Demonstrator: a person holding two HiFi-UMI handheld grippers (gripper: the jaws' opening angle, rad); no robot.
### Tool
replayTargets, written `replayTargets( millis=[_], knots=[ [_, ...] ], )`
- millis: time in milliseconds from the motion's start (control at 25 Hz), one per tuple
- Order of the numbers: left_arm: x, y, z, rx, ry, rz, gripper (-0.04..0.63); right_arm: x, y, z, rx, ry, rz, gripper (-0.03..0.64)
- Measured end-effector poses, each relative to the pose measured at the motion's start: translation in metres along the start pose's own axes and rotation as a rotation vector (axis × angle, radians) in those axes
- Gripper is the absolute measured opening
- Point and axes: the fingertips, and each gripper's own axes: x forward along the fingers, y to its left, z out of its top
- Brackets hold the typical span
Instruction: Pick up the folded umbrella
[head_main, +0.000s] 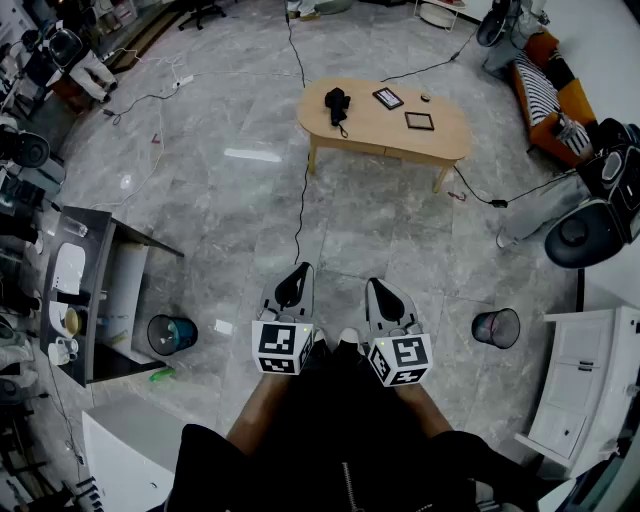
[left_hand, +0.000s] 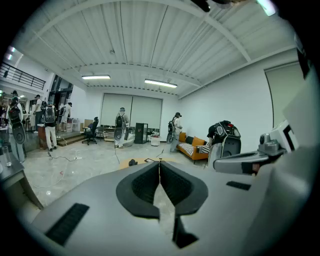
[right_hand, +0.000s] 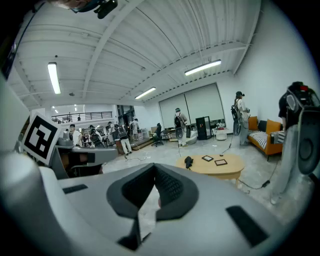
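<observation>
While both sets of jaws are closed on nothing, left gripper (head_main: 296, 270) and right gripper (head_main: 376, 286) sit at 6 o'clock; umbrella (head_main: 337, 104) at 12, on the 9 o'clock end of the table (head_main: 452, 138).

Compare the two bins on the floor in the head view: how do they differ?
The left bin is teal-blue inside, while the right bin is dark inside with a reddish tint. The left bin stands close beside the dark desk. The right bin stands out in the open, apart from the white cabinet. Both are round, open-topped and upright on the grey floor.
</observation>
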Motion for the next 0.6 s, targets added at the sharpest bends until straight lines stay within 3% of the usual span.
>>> replayTargets(
  millis=[240,600],
  knots=[
    [0.003,-0.009,0.003,0.006,-0.01,-0.005,0.015,-0.002,-0.002,0.007,-0.038,-0.014,-0.011,0.011],
    [0.015,-0.026,0.001,0.02,0.003,-0.044,0.015,-0.005,-0.01,0.009,-0.01,-0.029,-0.01,0.011]
  ],
)
